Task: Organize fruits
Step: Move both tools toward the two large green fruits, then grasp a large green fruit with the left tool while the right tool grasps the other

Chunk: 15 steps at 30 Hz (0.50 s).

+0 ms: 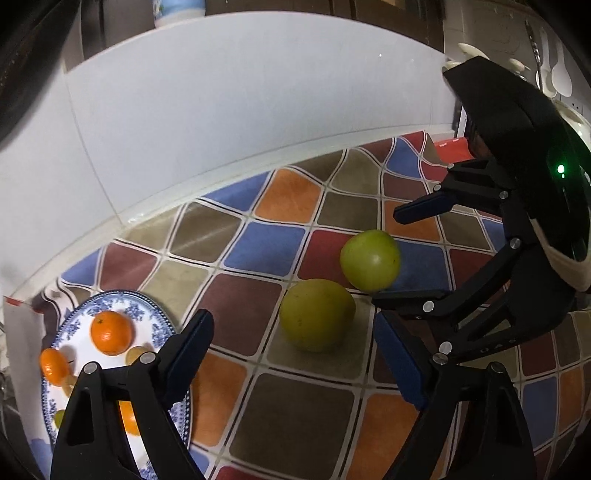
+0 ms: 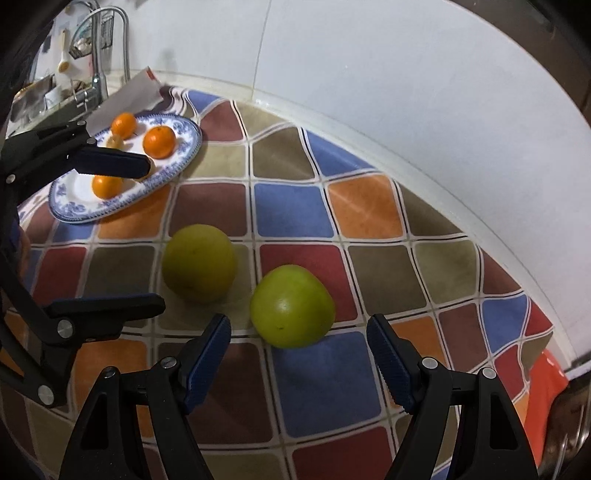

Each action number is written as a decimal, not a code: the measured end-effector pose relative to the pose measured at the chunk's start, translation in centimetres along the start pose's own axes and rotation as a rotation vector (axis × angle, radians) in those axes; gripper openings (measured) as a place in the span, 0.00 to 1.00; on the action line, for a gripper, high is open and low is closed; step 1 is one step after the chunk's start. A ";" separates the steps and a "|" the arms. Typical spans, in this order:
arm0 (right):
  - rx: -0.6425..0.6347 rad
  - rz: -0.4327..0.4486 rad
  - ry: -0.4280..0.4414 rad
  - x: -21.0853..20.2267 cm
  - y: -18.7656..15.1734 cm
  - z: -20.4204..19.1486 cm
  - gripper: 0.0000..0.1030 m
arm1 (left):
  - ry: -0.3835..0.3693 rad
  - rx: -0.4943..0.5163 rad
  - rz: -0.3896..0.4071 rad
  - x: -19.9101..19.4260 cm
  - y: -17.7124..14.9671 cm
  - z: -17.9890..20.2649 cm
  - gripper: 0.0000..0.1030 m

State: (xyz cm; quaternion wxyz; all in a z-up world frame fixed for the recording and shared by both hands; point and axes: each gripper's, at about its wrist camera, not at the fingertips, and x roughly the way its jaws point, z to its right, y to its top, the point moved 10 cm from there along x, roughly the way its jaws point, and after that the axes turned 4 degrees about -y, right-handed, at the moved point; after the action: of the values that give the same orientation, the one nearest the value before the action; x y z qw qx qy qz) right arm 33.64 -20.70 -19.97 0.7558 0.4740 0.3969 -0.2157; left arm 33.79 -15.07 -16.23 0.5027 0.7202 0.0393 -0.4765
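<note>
- Fruits lie in two groups: a bright green round apple [image 2: 292,305] and a duller yellow-green round fruit [image 2: 199,263] sit on the checked, multicoloured tablecloth [image 2: 321,373], near each other but apart; small orange mandarins [image 2: 159,141] rest on a blue-and-white patterned ceramic plate [image 2: 129,195].
- Right gripper [image 2: 299,354] hangs with its jaws spread wide and nothing between them; the green apple sits just ahead of its fingertips, roughly centred, and the yellow-green fruit lies ahead and to its left.
- Left gripper [image 1: 291,350] is likewise spread wide and empty; the yellow-green fruit [image 1: 317,314] sits just ahead between its fingertips, the green apple [image 1: 370,260] further ahead to its right, and the plate [image 1: 155,317] to its left, partly behind its left finger.
- Only the right wrist view shows a chrome sink tap [image 2: 96,48] beyond the plate, and the left gripper [image 2: 147,236] seen from the side, reaching in from the left.
- Only the left wrist view shows white spoons hanging on the wall [image 1: 557,70], a white-and-blue container [image 1: 179,11] above the white tiled backsplash [image 1: 240,122], and the right gripper [image 1: 384,254] with a green light on its body.
- Small pale yellow fruits [image 1: 136,354] also lie on the plate among the mandarins [image 1: 110,332].
- No writing is readable in either view.
- Apple skin is glossy with a small highlight; the yellow-green fruit looks matte and faintly speckled.
</note>
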 end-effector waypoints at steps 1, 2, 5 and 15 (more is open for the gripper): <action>0.000 0.001 0.002 0.2 0.0 0.1 0.74 | -0.003 0.001 -0.001 0.2 0.0 0.0 0.84; -0.001 0.003 0.004 0.4 0.1 0.0 0.74 | -0.010 -0.002 -0.002 0.4 0.1 0.0 0.83; -0.009 0.004 0.012 0.9 0.2 0.0 0.74 | -0.036 -0.017 -0.012 1.0 0.3 0.0 0.76; 0.022 0.006 0.068 2.0 0.2 -0.1 0.55 | -0.102 -0.050 -0.048 2.6 0.0 0.3 0.51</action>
State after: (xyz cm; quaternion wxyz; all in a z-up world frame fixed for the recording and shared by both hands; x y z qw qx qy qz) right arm 34.88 -20.40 -21.50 0.7374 0.4904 0.4185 -0.2017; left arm 34.96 -16.36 -18.12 0.5103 0.6809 0.0428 -0.5235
